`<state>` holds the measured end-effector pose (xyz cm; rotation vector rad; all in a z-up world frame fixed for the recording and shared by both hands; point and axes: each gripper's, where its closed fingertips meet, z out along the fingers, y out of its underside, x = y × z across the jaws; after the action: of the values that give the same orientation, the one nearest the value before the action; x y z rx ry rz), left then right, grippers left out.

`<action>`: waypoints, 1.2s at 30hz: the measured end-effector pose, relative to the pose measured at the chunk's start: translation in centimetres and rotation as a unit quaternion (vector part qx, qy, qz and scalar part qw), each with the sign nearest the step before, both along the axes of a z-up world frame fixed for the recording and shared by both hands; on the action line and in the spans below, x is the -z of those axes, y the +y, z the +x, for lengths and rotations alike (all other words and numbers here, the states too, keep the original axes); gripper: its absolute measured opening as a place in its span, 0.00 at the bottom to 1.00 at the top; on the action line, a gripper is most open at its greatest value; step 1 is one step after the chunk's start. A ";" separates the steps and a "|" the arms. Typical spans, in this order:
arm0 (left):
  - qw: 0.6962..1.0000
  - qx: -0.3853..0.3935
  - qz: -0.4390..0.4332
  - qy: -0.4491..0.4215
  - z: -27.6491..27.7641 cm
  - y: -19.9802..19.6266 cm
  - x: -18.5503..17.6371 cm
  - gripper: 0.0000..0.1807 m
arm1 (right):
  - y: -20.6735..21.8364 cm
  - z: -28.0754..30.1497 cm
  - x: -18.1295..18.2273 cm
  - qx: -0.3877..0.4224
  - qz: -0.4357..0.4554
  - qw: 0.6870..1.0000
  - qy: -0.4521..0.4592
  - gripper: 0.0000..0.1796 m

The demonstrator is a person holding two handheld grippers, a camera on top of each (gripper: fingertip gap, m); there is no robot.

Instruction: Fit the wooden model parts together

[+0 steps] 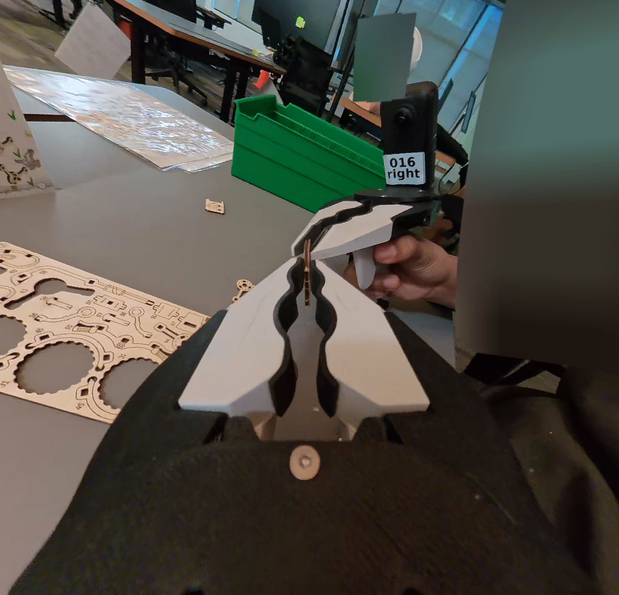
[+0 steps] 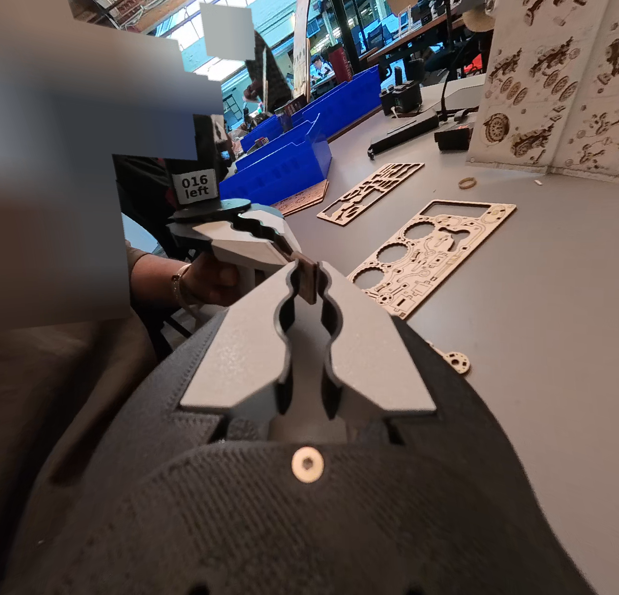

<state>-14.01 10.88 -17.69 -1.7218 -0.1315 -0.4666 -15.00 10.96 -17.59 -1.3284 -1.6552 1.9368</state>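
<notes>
My left gripper [image 1: 306, 263] is shut on a thin wooden part [image 1: 306, 282], seen edge-on between its tips. My right gripper [image 1: 303, 248] comes in from the upper right, shut on the same thin wood from above, tip to tip with the left. In the right wrist view my right gripper [image 2: 306, 268] is shut on a small flat brown wooden part [image 2: 308, 286]. The left gripper [image 2: 288, 253] meets it from the left with a wooden edge in its tips. Both are held above the grey table [image 1: 134, 227]. Where the parts join is hidden by the fingers.
A wooden sheet with cut-outs [image 1: 67, 337] [image 2: 435, 260] lies on the table, with a second sheet [image 2: 368, 190] behind. Loose wooden parts [image 1: 214, 206] [image 1: 243, 287] [image 2: 455, 361] lie nearby. A green bin [image 1: 301, 157], blue bins [image 2: 284, 167] and an upright instruction sheet [image 2: 552, 76] stand around. My left and right fingertips are right by each other.
</notes>
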 end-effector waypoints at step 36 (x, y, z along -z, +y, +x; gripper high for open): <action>0.999 -0.008 -0.006 -0.033 -0.9 0.3 0.5 0.00 | 0.4 -0.8 0.7 0.034 0.026 0.999 -0.006 0.05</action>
<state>-14.88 11.15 -18.21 -1.7158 -0.1950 -0.5110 -15.77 11.35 -18.26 -1.3609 -1.6327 1.8387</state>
